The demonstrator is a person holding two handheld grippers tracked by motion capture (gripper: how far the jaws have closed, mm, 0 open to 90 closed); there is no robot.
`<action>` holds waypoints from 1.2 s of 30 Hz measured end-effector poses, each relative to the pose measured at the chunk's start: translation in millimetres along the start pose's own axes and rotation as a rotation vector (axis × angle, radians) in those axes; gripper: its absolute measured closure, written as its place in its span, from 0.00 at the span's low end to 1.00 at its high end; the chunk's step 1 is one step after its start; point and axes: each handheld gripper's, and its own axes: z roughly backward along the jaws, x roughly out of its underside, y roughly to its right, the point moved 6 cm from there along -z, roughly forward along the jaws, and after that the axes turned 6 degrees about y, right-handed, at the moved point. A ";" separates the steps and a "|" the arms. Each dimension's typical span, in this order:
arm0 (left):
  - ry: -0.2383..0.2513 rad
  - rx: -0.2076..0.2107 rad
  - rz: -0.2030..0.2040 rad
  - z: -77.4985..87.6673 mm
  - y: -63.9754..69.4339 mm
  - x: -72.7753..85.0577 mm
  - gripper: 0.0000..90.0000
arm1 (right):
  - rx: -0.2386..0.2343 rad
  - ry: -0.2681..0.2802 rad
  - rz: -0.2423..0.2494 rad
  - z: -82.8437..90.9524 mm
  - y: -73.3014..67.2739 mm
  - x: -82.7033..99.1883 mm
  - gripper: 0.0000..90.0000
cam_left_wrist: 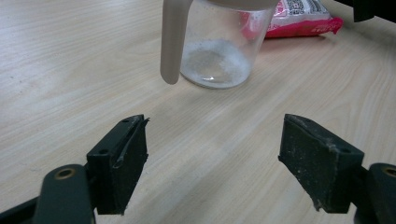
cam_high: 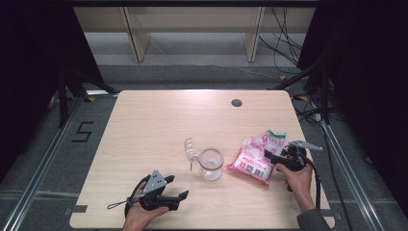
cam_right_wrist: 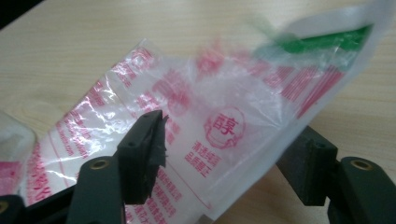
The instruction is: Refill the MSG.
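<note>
Right tool (cam_high: pixel 269 155) is at the bag (cam_high: pixel 255 156) near the table's right edge, jaws apart with the plastic between them, not yet pinched. Left tool (cam_high: pixel 175 188) waits open by the near edge, facing the jar (cam_high: pixel 211 163). Next: clamp the bag firmly.

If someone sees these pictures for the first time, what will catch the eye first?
Probably the pink-and-white plastic bags at the table's right side, where the right gripper reaches one, its open fingers either side of the film. Next, the clear glass jar mid-table, its lid flipped open.
</note>
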 end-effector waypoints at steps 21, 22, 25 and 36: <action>-0.007 0.001 -0.013 -0.5 0.0 0.5 0.25 | -0.040 -0.023 -0.070 -10.6 3.5 2.8 0.79; -0.008 0.000 -0.013 -0.4 0.0 0.4 0.25 | -0.040 -0.011 -0.044 -12.7 4.0 3.0 0.81; -0.004 -0.009 0.019 -0.3 1.2 0.8 0.25 | -0.058 -0.007 -0.011 -15.2 5.0 2.9 0.89; 0.004 -0.005 0.018 -0.3 0.8 0.3 0.25 | -0.087 0.002 -0.014 -13.0 -1.8 0.1 1.00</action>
